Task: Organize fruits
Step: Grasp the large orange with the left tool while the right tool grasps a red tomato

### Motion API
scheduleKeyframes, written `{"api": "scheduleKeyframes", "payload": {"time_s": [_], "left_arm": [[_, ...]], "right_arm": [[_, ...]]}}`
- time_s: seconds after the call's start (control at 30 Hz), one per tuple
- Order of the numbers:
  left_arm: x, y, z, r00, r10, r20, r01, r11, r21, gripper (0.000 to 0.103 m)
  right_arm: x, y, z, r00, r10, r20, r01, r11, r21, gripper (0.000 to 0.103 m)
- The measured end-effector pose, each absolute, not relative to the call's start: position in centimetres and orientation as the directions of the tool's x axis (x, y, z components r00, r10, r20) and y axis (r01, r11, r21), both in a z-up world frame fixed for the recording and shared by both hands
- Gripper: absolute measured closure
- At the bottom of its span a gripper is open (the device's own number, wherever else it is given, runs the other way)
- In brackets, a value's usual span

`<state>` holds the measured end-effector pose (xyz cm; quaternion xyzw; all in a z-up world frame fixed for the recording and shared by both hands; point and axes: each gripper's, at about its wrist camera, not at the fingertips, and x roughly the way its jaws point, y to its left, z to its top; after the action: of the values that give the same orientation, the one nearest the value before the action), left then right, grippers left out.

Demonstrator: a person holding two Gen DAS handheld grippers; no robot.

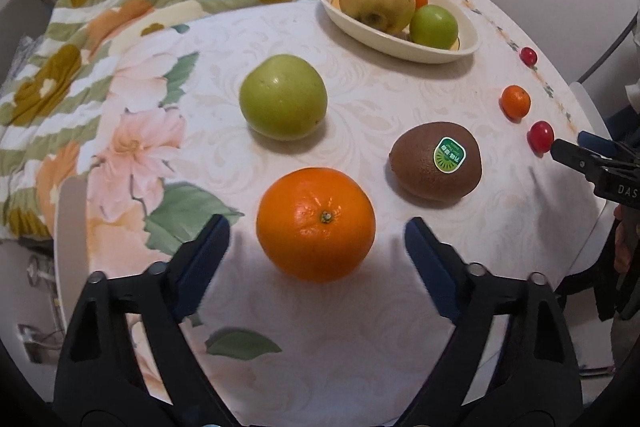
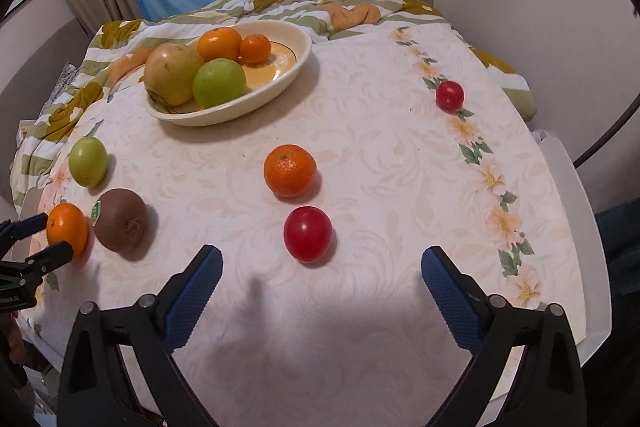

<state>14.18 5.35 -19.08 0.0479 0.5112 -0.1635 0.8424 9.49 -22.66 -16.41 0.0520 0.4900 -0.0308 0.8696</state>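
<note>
Left wrist, fingers (image 1: 216, 247) wide, orange (image 1: 316, 225) between

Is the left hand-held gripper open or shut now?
Open. The left hand-held gripper has its blue fingers spread on either side of the big orange, touching nothing.

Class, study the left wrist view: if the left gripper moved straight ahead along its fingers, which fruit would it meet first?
Most likely the large orange: it sits directly ahead of the open left gripper, centred between the fingers. The green apple lies farther along that line. Exact depth is uncertain.
</note>
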Motion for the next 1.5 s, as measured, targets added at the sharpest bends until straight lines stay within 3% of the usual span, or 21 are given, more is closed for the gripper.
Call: {"api": "scheduleKeyframes", "payload": {"time_s": [0.13, 0.23, 0.33, 0.5, 0.83, 0.97, 1.07, 1.5], "left_arm": [[14.5, 5.3, -19.5, 0.416, -0.235, -0.879, 0.329, 0.939, -0.095, 0.015], [14.7, 5.1, -19.9, 0.402, -0.239, -0.884, 0.337, 0.936, -0.1, 0.029], [14.8, 5.0, -20.0, 0.403, -0.227, -0.887, 0.334, 0.938, -0.088, 0.035], [15.0, 5.4, -20.1, 0.391, -0.241, -0.888, 0.332, 0.937, -0.107, 0.035], [14.6, 5.5, -20.0, 0.398, -0.238, -0.886, 0.323, 0.94, -0.108, 0.035], [14.4, 5.6, -19.9, 0.402, -0.234, -0.885, 0.33, 0.939, -0.098, 0.036], [14.3, 5.7, -19.9, 0.404, -0.232, -0.885, 0.323, 0.941, -0.099, 0.036], [13.2, 6.5, -18.3, 0.43, -0.23, -0.873, 0.302, 0.948, -0.101, 0.036]], "right_arm": [[10.1, -22.4, -16.7, 0.513, -0.016, -0.858, 0.103, 0.994, 0.043, 0.009], [10.5, -22.1, -16.9, 0.515, -0.031, -0.856, 0.106, 0.994, 0.028, 0.011], [10.9, -22.0, -17.3, 0.508, -0.03, -0.861, 0.106, 0.994, 0.028, 0.018], [11.4, -21.7, -18.0, 0.485, -0.011, -0.875, 0.094, 0.995, 0.04, 0.033], [12.0, -21.4, -18.7, 0.465, 0.01, -0.885, 0.088, 0.994, 0.057, 0.053], [12.1, -21.3, -18.6, 0.468, 0.005, -0.884, 0.073, 0.996, 0.045, 0.069], [12.1, -21.2, -18.5, 0.475, 0.012, -0.88, 0.066, 0.997, 0.049, 0.075], [11.3, -21.0, -16.6, 0.509, 0.02, -0.86, 0.052, 0.997, 0.054, 0.075]]}}
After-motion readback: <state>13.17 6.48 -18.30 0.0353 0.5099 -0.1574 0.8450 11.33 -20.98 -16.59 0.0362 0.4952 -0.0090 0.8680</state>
